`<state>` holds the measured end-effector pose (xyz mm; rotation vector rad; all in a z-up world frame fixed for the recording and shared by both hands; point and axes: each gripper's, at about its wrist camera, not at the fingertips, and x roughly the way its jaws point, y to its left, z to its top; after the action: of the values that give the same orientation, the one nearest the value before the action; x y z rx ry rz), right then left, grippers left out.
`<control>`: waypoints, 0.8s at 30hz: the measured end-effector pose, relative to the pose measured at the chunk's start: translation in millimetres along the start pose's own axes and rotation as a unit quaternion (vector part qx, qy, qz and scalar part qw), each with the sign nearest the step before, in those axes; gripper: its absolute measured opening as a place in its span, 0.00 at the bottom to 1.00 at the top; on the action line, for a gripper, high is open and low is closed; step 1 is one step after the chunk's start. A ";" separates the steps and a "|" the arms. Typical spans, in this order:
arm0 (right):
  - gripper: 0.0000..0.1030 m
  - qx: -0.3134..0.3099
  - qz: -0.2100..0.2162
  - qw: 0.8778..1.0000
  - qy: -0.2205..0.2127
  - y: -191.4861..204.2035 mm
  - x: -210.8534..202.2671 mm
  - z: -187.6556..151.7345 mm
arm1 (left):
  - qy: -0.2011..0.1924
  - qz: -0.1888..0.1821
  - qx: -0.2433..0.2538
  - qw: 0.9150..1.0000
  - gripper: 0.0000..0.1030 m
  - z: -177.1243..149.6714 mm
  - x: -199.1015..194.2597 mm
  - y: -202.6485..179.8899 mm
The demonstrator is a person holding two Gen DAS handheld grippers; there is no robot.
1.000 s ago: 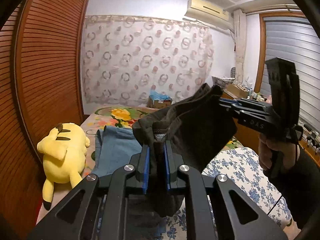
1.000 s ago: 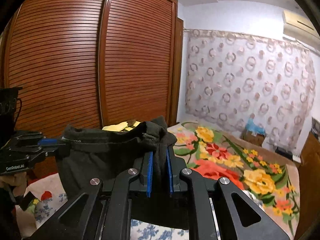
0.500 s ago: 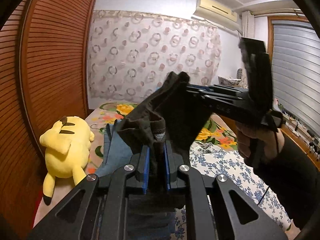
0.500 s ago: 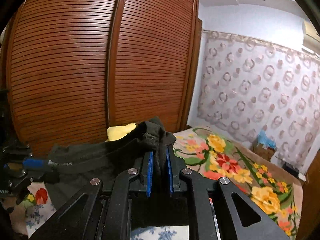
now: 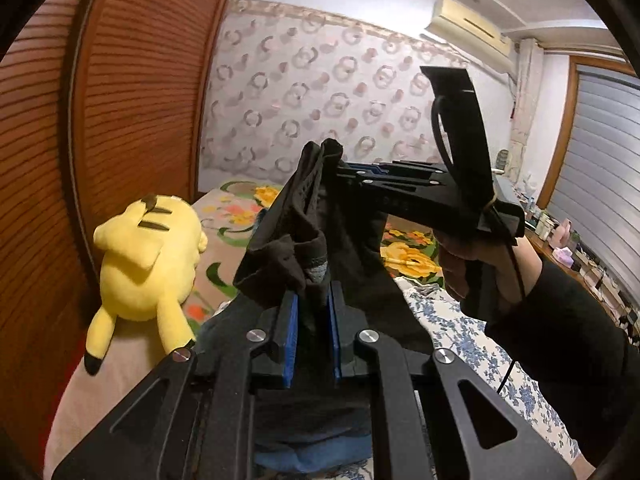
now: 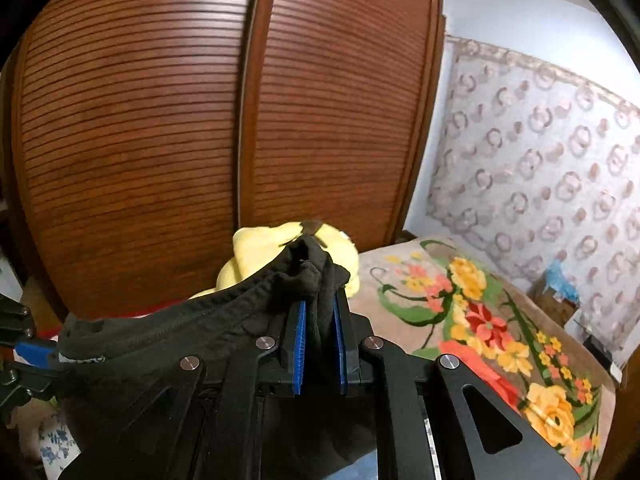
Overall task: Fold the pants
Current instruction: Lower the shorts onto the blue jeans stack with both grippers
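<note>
Left tool [image 5: 312, 312] & right tool [image 6: 320, 320] both clamped on black pants [image 5: 304, 236], held up in air above bed [image 5: 460, 332], waistband slack btwn them; yellow plush [image 5: 148, 256] beside

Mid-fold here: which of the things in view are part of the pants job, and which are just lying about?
In the job:
- black pants
- left hand-held gripper, clamped on them
- right hand-held gripper, clamped on them

Lying about:
- yellow plush toy
- blue jeans
- flowered blanket
</note>
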<state>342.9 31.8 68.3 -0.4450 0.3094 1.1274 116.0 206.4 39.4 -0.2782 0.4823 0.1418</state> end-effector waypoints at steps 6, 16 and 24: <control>0.23 -0.003 0.007 1.000 0.030 -8.3 24.1 9.1 | 0.023 0.013 -0.009 1.000 0.22 -3.4 10.3 7.4; 0.41 0.048 0.022 0.999 0.002 -36.6 -15.9 23.5 | -0.014 0.020 0.018 1.000 0.47 14.0 -5.0 -4.6; 0.37 0.074 0.071 0.994 0.027 -49.2 -28.0 -14.1 | 0.042 0.012 0.042 0.998 0.47 9.8 32.1 -18.0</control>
<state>376.5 -14.9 77.9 -0.3264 0.4759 1.2223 152.1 194.4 36.6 -0.1955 0.5735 0.1341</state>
